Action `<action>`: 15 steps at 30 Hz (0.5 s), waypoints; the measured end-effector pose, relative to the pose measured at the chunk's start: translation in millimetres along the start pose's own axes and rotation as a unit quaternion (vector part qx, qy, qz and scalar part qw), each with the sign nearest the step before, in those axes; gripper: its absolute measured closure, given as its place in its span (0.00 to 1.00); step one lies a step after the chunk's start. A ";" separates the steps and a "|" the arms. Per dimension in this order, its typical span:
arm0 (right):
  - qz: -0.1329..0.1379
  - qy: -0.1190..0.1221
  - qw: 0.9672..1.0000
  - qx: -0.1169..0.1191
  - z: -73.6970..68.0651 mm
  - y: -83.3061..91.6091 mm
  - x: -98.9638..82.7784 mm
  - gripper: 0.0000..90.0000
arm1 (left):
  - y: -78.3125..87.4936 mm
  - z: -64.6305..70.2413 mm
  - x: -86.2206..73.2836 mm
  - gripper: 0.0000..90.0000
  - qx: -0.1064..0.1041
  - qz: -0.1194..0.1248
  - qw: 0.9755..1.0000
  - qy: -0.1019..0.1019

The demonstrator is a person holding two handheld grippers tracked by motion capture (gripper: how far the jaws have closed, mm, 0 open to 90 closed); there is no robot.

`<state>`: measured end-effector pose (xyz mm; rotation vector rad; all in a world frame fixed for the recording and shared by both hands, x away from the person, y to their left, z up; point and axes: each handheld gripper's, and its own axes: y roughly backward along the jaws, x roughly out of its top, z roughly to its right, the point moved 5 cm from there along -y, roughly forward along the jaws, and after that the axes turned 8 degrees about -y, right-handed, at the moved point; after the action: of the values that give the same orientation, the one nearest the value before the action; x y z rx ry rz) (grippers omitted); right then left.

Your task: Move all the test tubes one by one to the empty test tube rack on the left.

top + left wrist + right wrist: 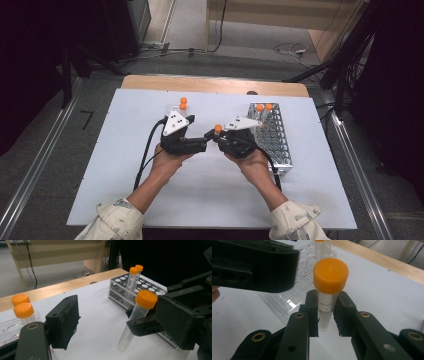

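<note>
A clear tube with an orange cap (pixel 218 129) stands upright above the white sheet, and my right gripper (pixel 219 138) is shut on it just below the cap. In the right gripper view both pads (pixel 312 307) press the tube (pixel 329 277). My left gripper (pixel 206 140) points toward it from the left and is open. In the left gripper view the tube (pixel 140 312) hangs between the wide jaws of my left gripper (pixel 117 320), close to the right one, with a gap to the left pad (pixel 66 320).
A metal rack (pixel 275 145) with two orange-capped tubes (pixel 264 107) stands at the right of the white sheet (pixel 125 165). A clear rack (pixel 10 327) with two more capped tubes (pixel 183 103) sits behind the left gripper. The wooden table edge (pixel 215 84) runs along the back.
</note>
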<state>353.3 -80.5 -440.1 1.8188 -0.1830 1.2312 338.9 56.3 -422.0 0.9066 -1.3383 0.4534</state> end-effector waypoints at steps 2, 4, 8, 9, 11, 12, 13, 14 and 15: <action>-0.003 0.001 1.000 0.003 -3.3 -2.4 -1.4 0.80 | -1.0 2.0 -1.1 0.25 -0.005 -0.001 1.000 -0.004; -0.005 0.003 1.000 0.006 -6.2 -4.5 -2.3 0.80 | -2.5 4.8 -2.1 0.28 -0.013 -0.002 1.000 -0.006; -0.007 0.010 1.000 0.011 -11.9 -6.8 -3.4 0.80 | -4.5 8.1 -4.3 0.36 -0.023 -0.005 1.000 -0.012; -0.008 0.012 1.000 0.013 -13.1 -7.0 -3.6 0.80 | -4.9 8.7 -4.8 0.39 -0.024 -0.005 1.000 -0.012; -0.008 0.014 1.000 0.015 -14.9 -7.5 -3.7 0.80 | -5.0 9.7 -5.9 0.44 -0.028 -0.006 0.999 -0.017; -0.008 0.014 1.000 0.015 -15.4 -7.6 -3.9 0.80 | -5.3 10.5 -6.2 0.47 -0.030 -0.005 0.999 -0.016; -0.009 0.014 1.000 0.016 -15.6 -7.8 -4.1 0.80 | -5.3 10.9 -6.4 0.50 -0.030 -0.004 0.999 -0.016; -0.009 0.014 1.000 0.016 -15.7 -8.1 -4.3 0.80 | -5.4 11.2 -6.7 0.53 -0.030 -0.004 0.999 -0.018; -0.010 0.014 1.000 0.017 -15.7 -8.3 -4.5 0.80 | -5.4 11.4 -7.0 0.55 -0.031 -0.004 0.999 -0.019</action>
<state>345.2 -65.5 -447.1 1.8270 -0.1295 1.2522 334.2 45.7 -430.6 0.8722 -1.3768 0.3879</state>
